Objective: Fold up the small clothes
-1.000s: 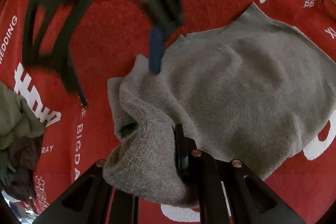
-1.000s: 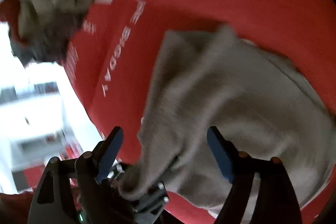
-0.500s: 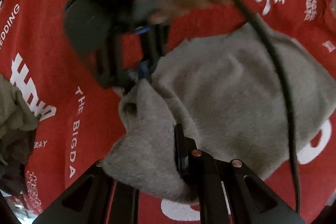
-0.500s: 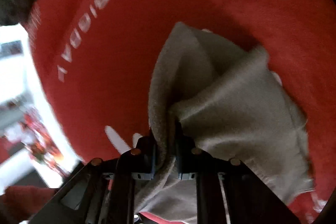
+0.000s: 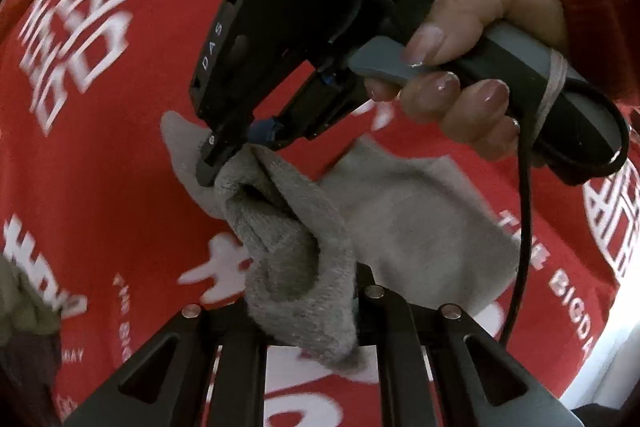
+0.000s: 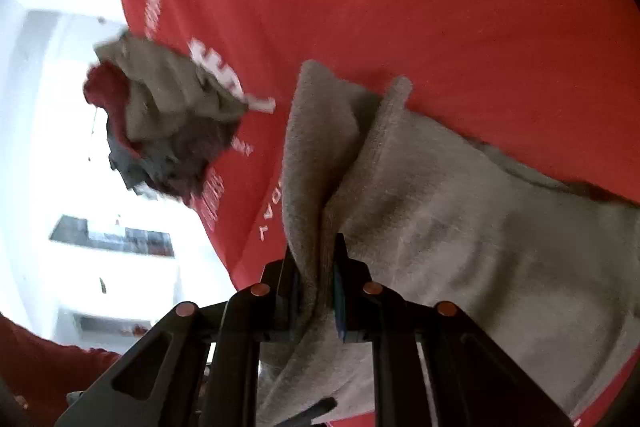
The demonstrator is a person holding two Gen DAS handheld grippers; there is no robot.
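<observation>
Grey garment lifted partly off red-clothed counter, bunched btwn both tongs: left tongs clamped on it, right tongs just closed onto its edge.

Right gripper jaws pinch grey garment over red cloth.

Likely a home; red wedding-print cloth, heaped clothes.

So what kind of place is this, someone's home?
Probably an indoor room set up for laundry folding, though I can't be sure. A table under a red printed cloth holds a grey garment and a heap of small clothes; bright white walls show beyond.
</observation>
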